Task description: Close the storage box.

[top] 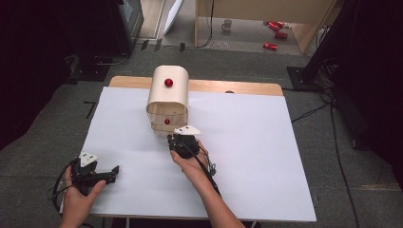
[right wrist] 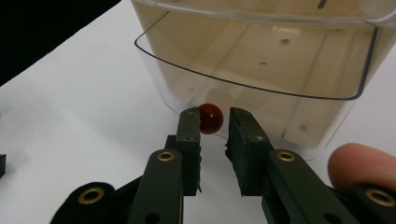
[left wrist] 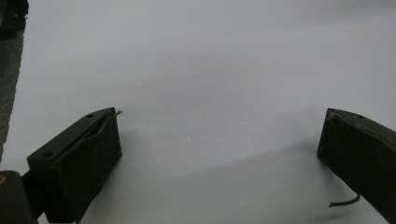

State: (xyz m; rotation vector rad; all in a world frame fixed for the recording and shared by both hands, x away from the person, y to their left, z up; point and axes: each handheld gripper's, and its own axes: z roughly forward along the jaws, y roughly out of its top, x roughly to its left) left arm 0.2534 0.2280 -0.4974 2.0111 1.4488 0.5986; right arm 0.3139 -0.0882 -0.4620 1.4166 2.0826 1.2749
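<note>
Lab-like recording space, white-topped table [top: 247, 156] on grey carpet, trailing cables [top: 311, 112], dark equipment stands [top: 102, 45]

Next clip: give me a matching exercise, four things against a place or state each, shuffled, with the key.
Things:
1. left claw
2. right claw
3. upper red knob
4. clear drawer

Places or states:
A. on the curved top of the cream box
B. pulled out and seemingly empty
C. jaws wide apart over bare white table
D. jaws narrowed around the lower red knob

Pairs: 1-C, 2-D, 3-A, 4-B
</note>
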